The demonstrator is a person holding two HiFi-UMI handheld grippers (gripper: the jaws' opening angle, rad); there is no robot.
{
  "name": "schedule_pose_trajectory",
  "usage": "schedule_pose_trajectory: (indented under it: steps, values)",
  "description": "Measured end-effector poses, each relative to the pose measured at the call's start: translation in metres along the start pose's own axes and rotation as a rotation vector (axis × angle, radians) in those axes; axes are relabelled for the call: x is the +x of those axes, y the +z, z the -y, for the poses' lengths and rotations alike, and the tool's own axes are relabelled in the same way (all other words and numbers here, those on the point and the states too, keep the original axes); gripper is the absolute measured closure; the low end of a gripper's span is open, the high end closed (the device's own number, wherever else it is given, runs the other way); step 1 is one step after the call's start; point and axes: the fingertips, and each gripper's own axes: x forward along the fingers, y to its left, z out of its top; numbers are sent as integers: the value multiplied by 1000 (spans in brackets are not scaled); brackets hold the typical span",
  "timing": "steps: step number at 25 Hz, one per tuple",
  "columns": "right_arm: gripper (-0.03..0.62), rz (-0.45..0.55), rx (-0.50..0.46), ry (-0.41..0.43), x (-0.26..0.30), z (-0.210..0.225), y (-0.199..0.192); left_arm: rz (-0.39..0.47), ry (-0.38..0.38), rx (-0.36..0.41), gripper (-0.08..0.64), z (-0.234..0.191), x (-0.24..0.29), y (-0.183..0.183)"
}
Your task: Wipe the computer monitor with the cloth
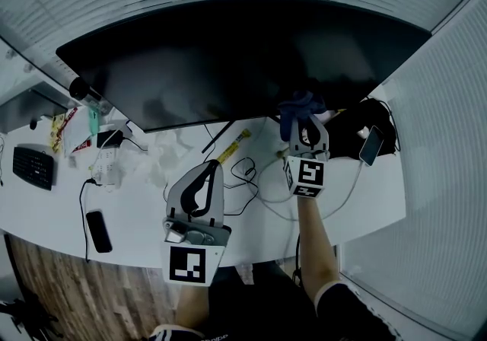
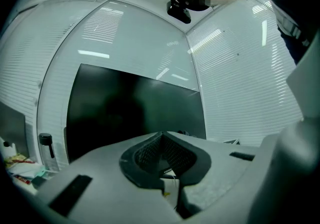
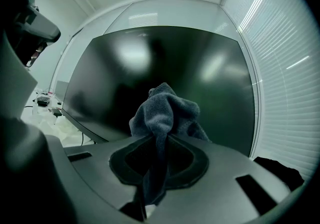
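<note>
The cloth (image 3: pixel 165 110) is sitting bunched between the 2 jaws of my right gripper (image 3: pixel 160 140), which is clamping 1 fold of it, with the loose end hanging down behind the pads. In the head view the cloth (image 1: pixel 302 106) is showing at the lower edge of the monitor (image 1: pixel 228 58), right of its centre. The monitor is standing on the white desk (image 1: pixel 137 210) and filling the right gripper view with its dark screen (image 3: pixel 165 58).

Step in hand, as I am judging it: I am bringing the cloth to the glass, at the start of a wiping pass. The next move is calling for light, even pressure with the bunched end flat on the screen, then a sweep across it.

My left gripper (image 1: pixel 215 167) is hanging low over the desk, jaws together on nothing, well apart from the monitor.

Limits of view:
- I am not able to confirm contact between cloth and screen.
- The screen is reading as uniformly dark, so dust or smears are not showing.
- The monitor's stand is hidden.
- The gripper body is covering the lower screen (image 2: pixel 130 108) in the left gripper view.
</note>
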Motion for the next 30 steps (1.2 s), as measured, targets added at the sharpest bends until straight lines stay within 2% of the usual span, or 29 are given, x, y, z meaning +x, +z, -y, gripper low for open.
schedule_pose_trajectory:
  steps: [11,30]
  values:
    - [549,2,7,20,2,-51,10,9,3,-26,555,-32,-19,-2]
    - [549,12,20,97,6,-147,29,3,74,-29,556,-96,-65,-5]
